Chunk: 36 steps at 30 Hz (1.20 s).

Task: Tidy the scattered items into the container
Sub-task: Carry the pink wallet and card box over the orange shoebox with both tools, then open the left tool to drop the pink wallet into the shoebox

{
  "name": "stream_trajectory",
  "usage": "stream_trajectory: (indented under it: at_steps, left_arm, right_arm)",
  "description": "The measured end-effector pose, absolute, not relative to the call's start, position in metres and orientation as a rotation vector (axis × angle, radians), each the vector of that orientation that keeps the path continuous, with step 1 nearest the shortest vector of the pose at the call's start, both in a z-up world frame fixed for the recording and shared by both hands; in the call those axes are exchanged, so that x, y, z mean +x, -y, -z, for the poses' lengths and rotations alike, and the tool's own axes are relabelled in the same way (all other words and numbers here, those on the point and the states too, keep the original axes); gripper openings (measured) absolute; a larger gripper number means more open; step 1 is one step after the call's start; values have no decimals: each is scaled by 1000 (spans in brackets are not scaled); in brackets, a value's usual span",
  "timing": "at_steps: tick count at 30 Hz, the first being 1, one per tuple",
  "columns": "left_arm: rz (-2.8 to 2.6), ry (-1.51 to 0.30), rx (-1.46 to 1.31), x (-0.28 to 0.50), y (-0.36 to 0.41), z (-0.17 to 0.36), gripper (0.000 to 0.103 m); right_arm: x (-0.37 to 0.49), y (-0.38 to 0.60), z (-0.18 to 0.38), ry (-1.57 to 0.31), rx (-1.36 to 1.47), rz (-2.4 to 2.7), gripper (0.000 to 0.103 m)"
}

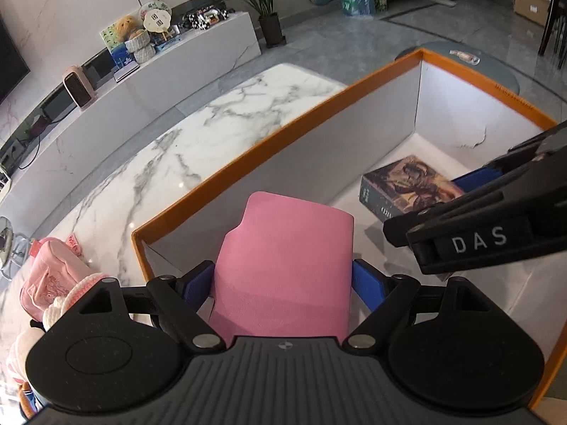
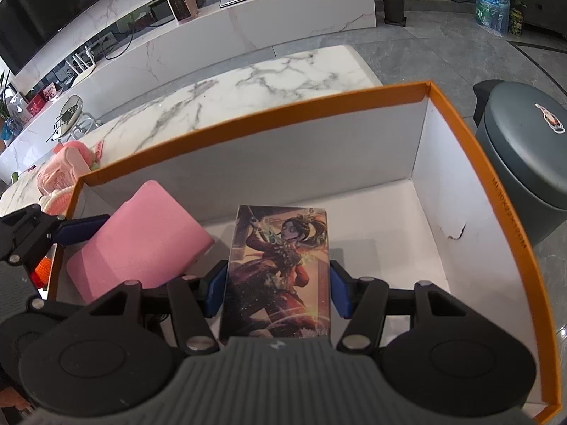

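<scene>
Nearest the left wrist camera, the left claw [image 1: 283,283] grips a pink block [image 1: 283,269], seemingly foam, its blue pads pressed against both sides; the block hangs tilted inside the near-left corner of the orange-rimmed container [image 1: 283,127], and from this angle I cannot tell whether its lower edge touches the floor of the box; beside it, the right claw [image 2: 278,287] clasps an illustrated card box [image 2: 280,269] between its pads, held over the middle of the container's white floor, its far end low, perhaps already resting there; both items are thus within the walls but not yet let go, so the step in hand is the placing of two things at once; the next move, as I judge it, calls for lowering each until it lies on the floor, then spreading the pads and lifting clear without dragging the load back up or knocking the neighbouring claw, since the two stand close together; out on the marble tabletop [image 1: 198,134], left of the container, a pink pouch [image 1: 49,287] and some knitted pieces remain to be gathered.
</scene>
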<state>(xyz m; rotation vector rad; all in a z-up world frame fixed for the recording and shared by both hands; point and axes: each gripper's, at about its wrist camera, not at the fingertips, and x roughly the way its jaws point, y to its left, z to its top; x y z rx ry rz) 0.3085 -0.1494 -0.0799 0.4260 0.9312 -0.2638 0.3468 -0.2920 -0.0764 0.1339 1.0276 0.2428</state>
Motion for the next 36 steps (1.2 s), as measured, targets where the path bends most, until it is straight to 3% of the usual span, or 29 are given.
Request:
stream_trajectory:
  at_steps: [36]
  left_arm:
    - [322, -1022, 584, 305, 160, 88, 99]
  right_arm:
    - [336, 285, 83, -1068, 133, -242, 61]
